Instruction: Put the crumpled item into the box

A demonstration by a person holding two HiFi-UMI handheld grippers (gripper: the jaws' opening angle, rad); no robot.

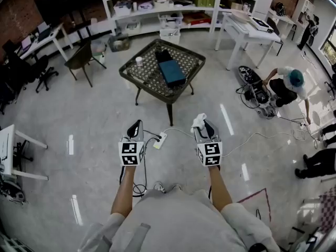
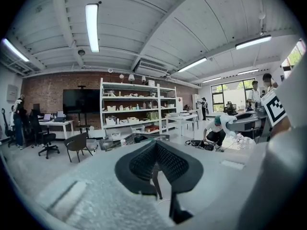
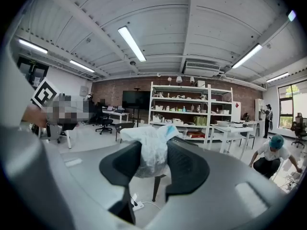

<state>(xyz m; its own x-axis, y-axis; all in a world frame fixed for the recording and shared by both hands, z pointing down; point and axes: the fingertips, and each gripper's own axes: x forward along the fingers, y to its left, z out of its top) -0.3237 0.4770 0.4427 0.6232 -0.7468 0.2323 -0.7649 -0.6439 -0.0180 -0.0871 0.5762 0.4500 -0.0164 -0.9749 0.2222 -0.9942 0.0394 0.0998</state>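
Two grippers.

Head view: right gripper [image 1: 202, 125] clamps the white crumpled item [image 1: 198, 120], well apart from the surface [image 1: 147, 79]. Blue box [image 1: 172, 72] lies near the surface's centre; contents not discernible.

Left gripper view: left gripper [image 2: 154, 147] closed, empty.

Right gripper view: item pinched between the jaws. Advised: firm grip, release only over the box.

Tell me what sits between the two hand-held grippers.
In the head view, a white power strip with its cable lies on the floor between the left hand-held gripper and the right hand-held gripper.
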